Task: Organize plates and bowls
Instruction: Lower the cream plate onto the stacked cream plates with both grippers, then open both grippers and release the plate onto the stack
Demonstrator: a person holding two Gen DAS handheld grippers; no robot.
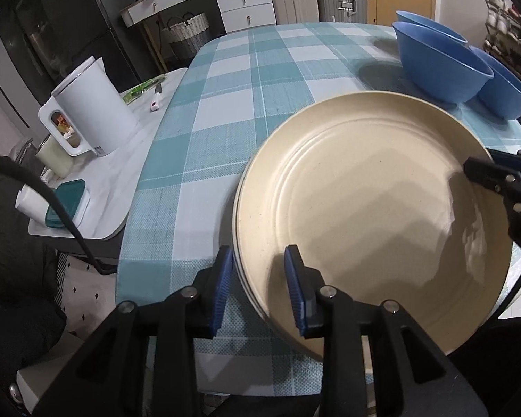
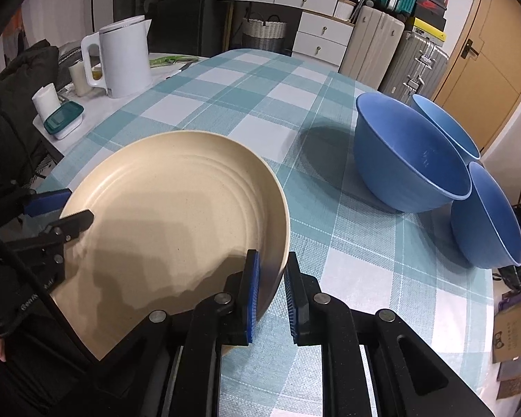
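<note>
Bare teal-and-white checked tablecloth [image 2: 246, 104] lies open beyond the round cream plate [image 2: 177, 201]. To the right, three blue plastic bowls [image 2: 410, 166] crowd together, touching. Far left, a white electric kettle [image 2: 125, 59] blocks the side.

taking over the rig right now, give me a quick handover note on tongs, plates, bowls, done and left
Left tongs: straddling the near-left rim of the cream plates; pads look apart from it, so open.
Right tongs: closed on the right rim of the top plate.
Plates: stacked, at least two rims showing, on the checked tablecloth; the top one looks tilted.
Bowls: three blue bowls clustered at the far right, leaning on one another, not nested.
Done: plates appear gathered into one stack.
Left: settle the top plate, release, then probably nest the bowls.
</note>
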